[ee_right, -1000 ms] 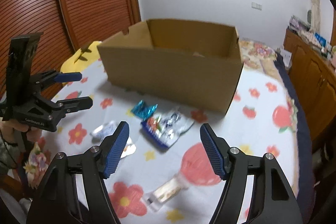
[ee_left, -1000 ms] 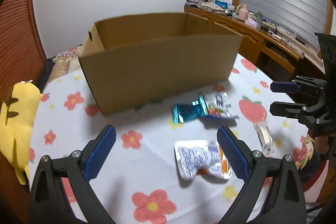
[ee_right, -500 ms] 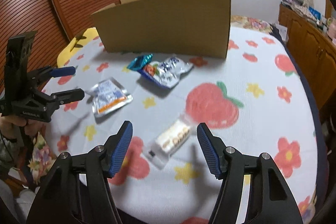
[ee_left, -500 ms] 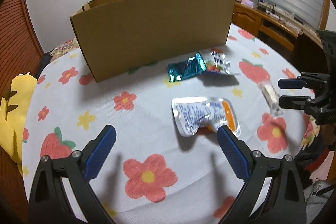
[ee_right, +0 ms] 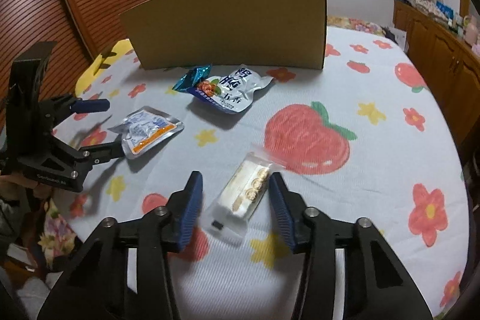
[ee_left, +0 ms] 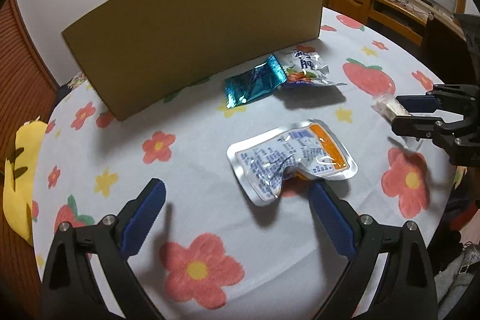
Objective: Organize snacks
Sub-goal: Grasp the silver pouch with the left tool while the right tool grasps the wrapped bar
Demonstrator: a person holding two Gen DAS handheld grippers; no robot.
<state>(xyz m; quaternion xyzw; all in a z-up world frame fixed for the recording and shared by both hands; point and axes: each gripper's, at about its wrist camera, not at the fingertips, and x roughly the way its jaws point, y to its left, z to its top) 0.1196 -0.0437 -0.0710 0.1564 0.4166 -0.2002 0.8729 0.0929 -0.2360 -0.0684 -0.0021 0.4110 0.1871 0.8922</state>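
- The right gripper (ee_right: 235,198) is closing its jaws. A clear bar pack (ee_right: 244,192) lies between them, but the blue pads do not press on it yet. One pad looks right beside the pack, and the other has a gap.
- I think the jaws sit on both long sides of the pack so they can pinch it across its thin way and lift it.
- The left gripper (ee_left: 237,201) has its jaws wide apart and holds nothing. Its right finger tip is at the near edge of a silver pouch (ee_left: 292,158), maybe just touching it. The pouch is not between the jaws yet.
- I think this gripper is down low to line up on that pouch, so both hands can pick up at once.
- Farther out, a teal packet (ee_left: 255,83) lies just beside a white bag (ee_right: 231,90) with big letters. The two touch or overlap a bit.
- All four snacks lie on the tablecloth (ee_right: 375,170) with flowers and strawberries.
- Behind them stands the box (ee_right: 231,26), close to the teal packet and the white bag. Its tall brown wall hides the inside, so I cannot tell if anything is in it.
- I think the snacks belong in that box, and none of these four is in yet.
- A yellow cushion (ee_left: 18,173) sits at the table's edge.
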